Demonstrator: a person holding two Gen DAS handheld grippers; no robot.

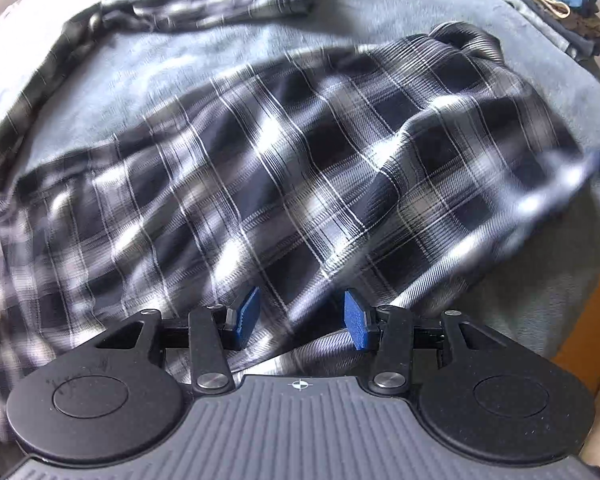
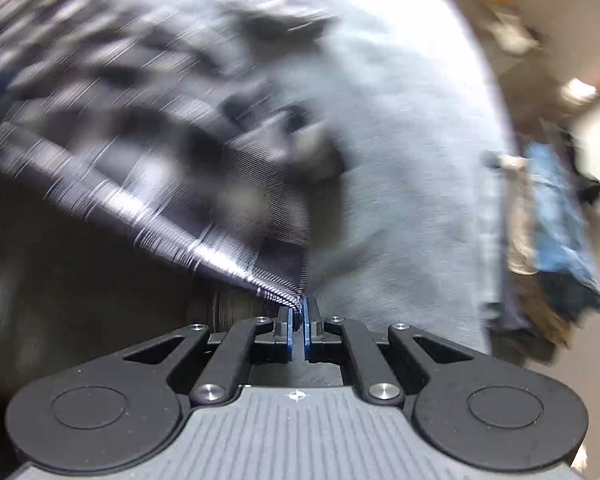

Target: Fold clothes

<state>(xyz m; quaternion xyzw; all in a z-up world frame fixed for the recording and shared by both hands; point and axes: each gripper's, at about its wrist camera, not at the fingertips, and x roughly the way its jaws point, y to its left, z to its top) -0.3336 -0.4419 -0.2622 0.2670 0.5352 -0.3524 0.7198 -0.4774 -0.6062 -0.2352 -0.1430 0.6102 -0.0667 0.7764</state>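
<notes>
Right tongs (image 2: 299,312): clenched on a corner of the plaid shirt (image 2: 148,128), low in the middle of the right wrist view; the cloth runs up and to the left from the pads in a taut ridge.
Left tongs (image 1: 302,320): released, pads well apart at the bottom centre of the left wrist view, hanging over the shirt (image 1: 284,168) with nothing pinched between them.
Shirt: sprawled and rumpled across the grey blanket (image 1: 148,68), filling the middle of the left wrist view; one sleeve (image 1: 216,0) trails toward the upper left.
Stack (image 1: 548,4): folded clothes at the upper right of the left wrist view, apart from the shirt.
Risk, thin grip: only a small corner sits in the right tongs, so a sharp pull could probably slip it free.
Risk, one-sided lift: with the left tongs empty, lifting from one corner would likely bunch the shirt instead of spreading it.
Risk, sleeve: left out, the trailing sleeve may drag and spoil the fold.
Left view only: the shirt's whole spread, the sleeve, and the open left pads.
Right view only: the pinch itself and the lifted edge; heavy blur hides most else, though the stack (image 2: 556,216) shows at the right edge.
</notes>
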